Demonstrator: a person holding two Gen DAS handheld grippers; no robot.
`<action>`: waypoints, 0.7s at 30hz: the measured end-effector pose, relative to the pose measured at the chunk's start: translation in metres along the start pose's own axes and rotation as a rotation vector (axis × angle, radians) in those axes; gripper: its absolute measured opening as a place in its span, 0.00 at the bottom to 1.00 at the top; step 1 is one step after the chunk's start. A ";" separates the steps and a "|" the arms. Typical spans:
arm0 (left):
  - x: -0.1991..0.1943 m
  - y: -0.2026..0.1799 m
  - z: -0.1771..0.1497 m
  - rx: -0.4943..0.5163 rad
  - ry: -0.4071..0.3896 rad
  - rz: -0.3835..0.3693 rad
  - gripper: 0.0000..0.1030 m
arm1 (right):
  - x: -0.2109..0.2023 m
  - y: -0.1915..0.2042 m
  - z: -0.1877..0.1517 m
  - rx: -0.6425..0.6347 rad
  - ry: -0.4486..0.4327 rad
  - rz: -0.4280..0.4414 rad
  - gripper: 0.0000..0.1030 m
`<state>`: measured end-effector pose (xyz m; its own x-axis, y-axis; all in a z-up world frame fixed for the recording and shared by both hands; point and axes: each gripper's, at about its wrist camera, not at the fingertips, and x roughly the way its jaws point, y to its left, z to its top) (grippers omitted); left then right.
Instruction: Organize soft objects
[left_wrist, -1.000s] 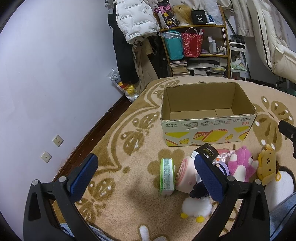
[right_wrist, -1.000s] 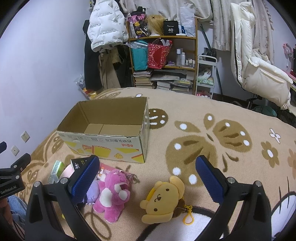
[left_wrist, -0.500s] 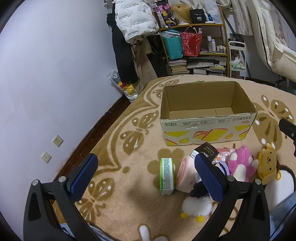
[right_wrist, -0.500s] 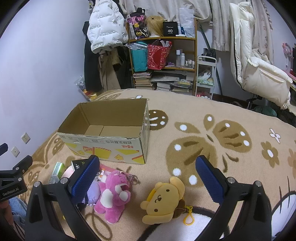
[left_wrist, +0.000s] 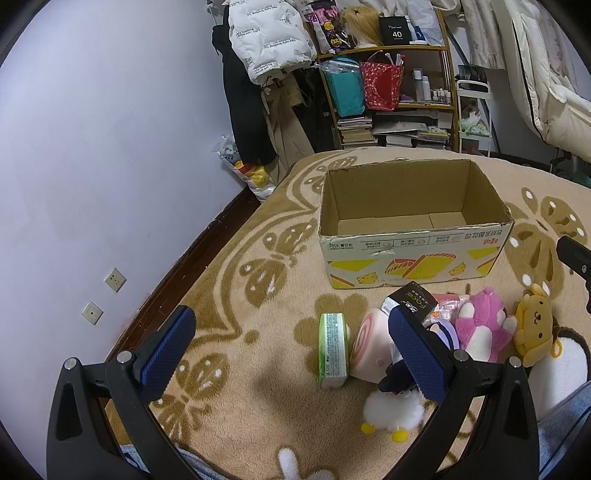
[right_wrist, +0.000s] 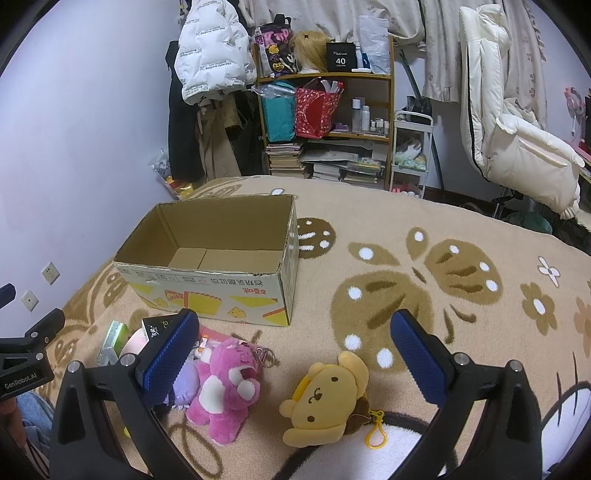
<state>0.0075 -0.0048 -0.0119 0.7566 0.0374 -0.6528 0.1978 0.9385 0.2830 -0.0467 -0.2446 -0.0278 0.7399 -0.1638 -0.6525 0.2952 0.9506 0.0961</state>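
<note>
Left gripper (left_wrist: 291, 347): hovering over the rug, fingers spread wide, nothing between them.
Right gripper (right_wrist: 295, 350): also up off the rug, fingers spread wide and empty, the yellow dog lying below the gap.
Cardboard box (left_wrist: 413, 254): sitting open on the patterned rug (left_wrist: 240, 387), nothing inside it, yellow print on its near wall.
Yellow dog plush (right_wrist: 327, 400): flat on the rug in front of the box, a yellow clip at its lower edge.
Pink bear plush (right_wrist: 225, 384): just beside the yellow dog, on its left in the right wrist view, with a metal keyring near its head.
Green packet (left_wrist: 333, 350): on the rug at the far left end of the row, standing on its edge.
Pink roll cushion (left_wrist: 369, 347): next to the green packet, partly hidden by a left finger.
White fluffy toy (left_wrist: 391, 410): nearest the person, yellow feet showing.
Black carton (left_wrist: 410, 304): tilted on top of the pile, between the box and the plush toys.
Shelf (right_wrist: 328, 122): against the back wall, crowded with bags and books.
</note>
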 end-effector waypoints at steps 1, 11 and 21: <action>0.000 0.000 0.000 0.000 0.001 0.000 1.00 | 0.000 0.000 0.000 0.000 0.000 0.000 1.00; 0.019 0.004 -0.003 -0.014 0.071 0.010 1.00 | 0.000 0.000 -0.003 -0.011 0.007 -0.014 1.00; 0.073 0.022 0.000 -0.103 0.191 0.050 1.00 | 0.036 -0.011 -0.013 -0.003 0.157 -0.050 1.00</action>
<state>0.0671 0.0190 -0.0535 0.6303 0.1397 -0.7637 0.0908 0.9637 0.2512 -0.0308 -0.2575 -0.0624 0.6209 -0.1680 -0.7657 0.3273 0.9431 0.0584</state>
